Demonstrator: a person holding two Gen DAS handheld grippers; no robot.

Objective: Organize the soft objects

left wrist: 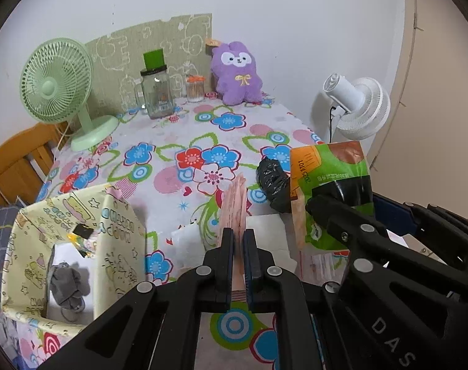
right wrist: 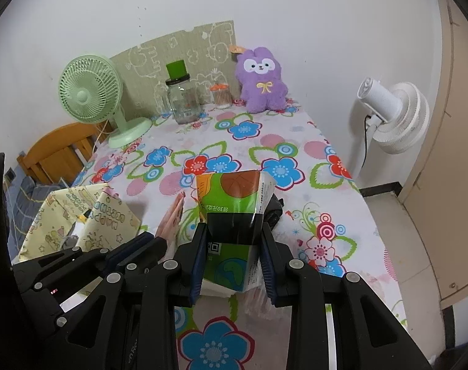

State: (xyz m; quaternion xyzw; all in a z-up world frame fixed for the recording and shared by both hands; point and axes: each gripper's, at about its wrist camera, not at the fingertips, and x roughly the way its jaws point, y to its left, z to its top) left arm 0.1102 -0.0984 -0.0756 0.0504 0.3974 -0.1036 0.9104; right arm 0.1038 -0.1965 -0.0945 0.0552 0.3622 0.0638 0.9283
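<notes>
Your left gripper (left wrist: 238, 240) has its jaws pressed nearly together on a thin pink packet (left wrist: 235, 203). The packet stands on edge between the pads, and its long axis runs straight ahead from the jaws, away from you toward the far wall. Your right gripper (right wrist: 234, 246) has its jaws only partly open and clamped on the sides of a green tissue pack (right wrist: 234, 206). That pack runs lengthwise out ahead of the jaws, with its brown-and-orange printed end pointing away from you and tipped upward. Both things are lifted off the surface (left wrist: 178, 132), which is covered by a flowered cloth.

Just past the right jaws, to their right and partly hidden behind the tissue pack, lies one crumpled black plastic bag (left wrist: 272, 185). Below and left of the left jaws stands one open yellow fabric bin (left wrist: 120, 231) printed with cartoons; one grey cloth item (left wrist: 67, 283) lies in its bottom.

Far ahead of both jaws, along the wall, you can count one green desk fan (left wrist: 55, 83), one glass jar (left wrist: 156, 92) with a green lid, one small container of cotton swabs (left wrist: 195, 88) and one purple plush toy (left wrist: 237, 74) sitting upright and facing you. One white fan (left wrist: 357, 104) stands off the surface's right edge.
</notes>
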